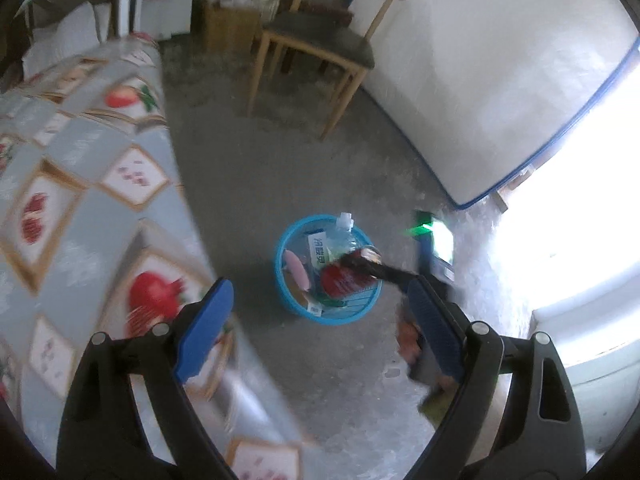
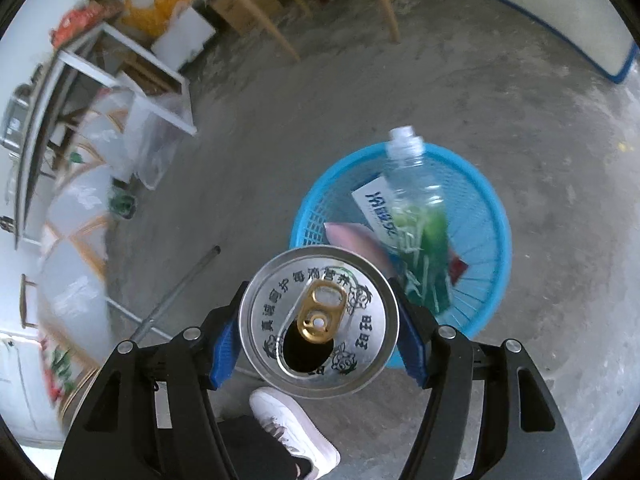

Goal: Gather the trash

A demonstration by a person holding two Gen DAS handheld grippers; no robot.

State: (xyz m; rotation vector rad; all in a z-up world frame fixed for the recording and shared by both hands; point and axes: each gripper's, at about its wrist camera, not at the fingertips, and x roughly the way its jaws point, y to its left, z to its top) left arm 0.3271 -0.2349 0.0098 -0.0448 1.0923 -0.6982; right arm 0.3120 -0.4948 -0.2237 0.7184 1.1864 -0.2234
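A blue plastic basket (image 1: 288, 304) stands on the concrete floor and holds a clear bottle (image 1: 343, 236), a white box (image 1: 318, 250) and a pink wrapper (image 1: 298, 270). My right gripper (image 2: 318, 332) is shut on an opened drink can (image 2: 320, 324), seen top-on, held above the near rim of the basket (image 2: 496, 232). In the left wrist view the red can (image 1: 344, 280) and the right gripper (image 1: 380, 270) hang over the basket. My left gripper (image 1: 316, 328) is open and empty, high above the floor beside the table.
A table with a fruit-print cloth (image 1: 80, 208) fills the left. A wooden chair (image 1: 316, 44) stands at the back. A white mattress (image 1: 500, 80) leans at the right. A metal rod (image 2: 176, 292) lies on the floor. The person's white shoe (image 2: 292, 428) is below the can.
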